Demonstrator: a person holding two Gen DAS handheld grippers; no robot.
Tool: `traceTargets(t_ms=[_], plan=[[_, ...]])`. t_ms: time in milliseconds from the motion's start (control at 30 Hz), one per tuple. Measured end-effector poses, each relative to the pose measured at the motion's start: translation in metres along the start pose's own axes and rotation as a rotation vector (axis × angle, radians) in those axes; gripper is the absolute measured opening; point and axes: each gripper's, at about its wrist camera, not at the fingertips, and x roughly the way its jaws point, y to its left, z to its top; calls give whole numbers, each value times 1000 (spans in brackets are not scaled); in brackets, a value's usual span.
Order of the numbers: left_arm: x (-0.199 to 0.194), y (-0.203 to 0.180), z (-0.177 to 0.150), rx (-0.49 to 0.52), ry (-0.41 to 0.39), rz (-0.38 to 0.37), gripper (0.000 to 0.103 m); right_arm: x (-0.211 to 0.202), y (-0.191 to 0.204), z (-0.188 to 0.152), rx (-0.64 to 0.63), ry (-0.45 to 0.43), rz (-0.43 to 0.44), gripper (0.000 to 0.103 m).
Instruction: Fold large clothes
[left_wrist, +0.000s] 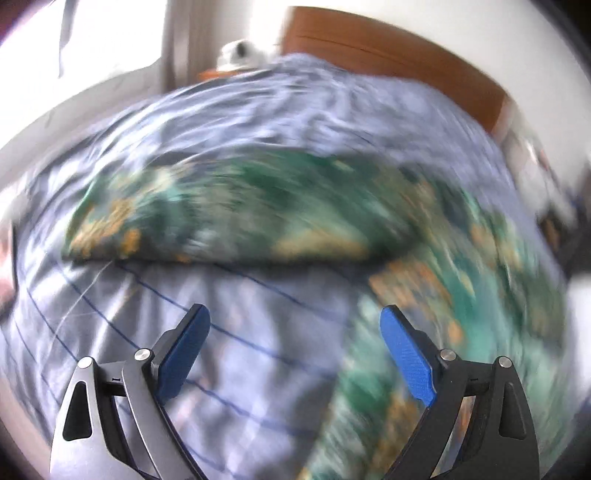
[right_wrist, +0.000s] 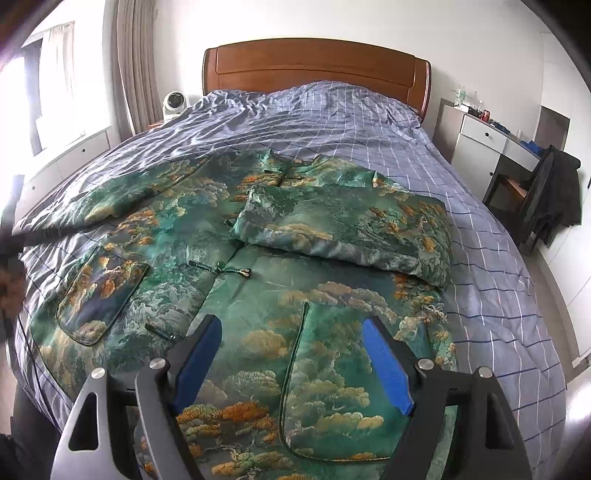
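Note:
A large green jacket (right_wrist: 258, 295) with an orange and teal landscape print lies face up on the bed. Its right sleeve (right_wrist: 343, 229) is folded across the chest; its left sleeve (right_wrist: 129, 192) lies spread out to the left. My right gripper (right_wrist: 291, 328) is open and empty above the jacket's lower right front, near a pocket. My left gripper (left_wrist: 295, 317) is open and empty above the bedcover, just short of the left sleeve (left_wrist: 229, 218). The left wrist view is blurred by motion.
The bed has a blue checked cover (right_wrist: 332, 122) and a wooden headboard (right_wrist: 317, 62). A small white fan (right_wrist: 173, 103) stands at the back left. A white desk (right_wrist: 491, 136) and a chair with dark clothing (right_wrist: 554, 195) stand at the right.

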Motion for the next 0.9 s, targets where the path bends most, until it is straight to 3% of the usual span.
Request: traceTargets(t_ms=[100, 167, 300, 400, 500, 600, 767, 900], plan=[[21, 59, 23, -274, 23, -117, 94, -2, 2, 0, -9, -5, -1, 80], [33, 82, 27, -363, 23, -148, 94, -3, 4, 0, -15, -7, 1, 80], [59, 126, 28, -579, 24, -147, 94, -5, 13, 2, -47, -9, 6, 81], [68, 144, 28, -677, -3, -152, 94, -7, 23, 3, -82, -10, 14, 80], [69, 146, 32, -679, -29, -103, 88, -7, 30, 2, -103, -3, 29, 80], [71, 136, 40, -605, -34, -23, 73, -4, 33, 2, -97, 12, 47, 80], [78, 134, 42, -567, -12, 44, 31, -2, 33, 0, -81, 27, 55, 80], [77, 134, 43, -567, -10, 61, 17, -1, 34, -1, -85, 33, 59, 81]])
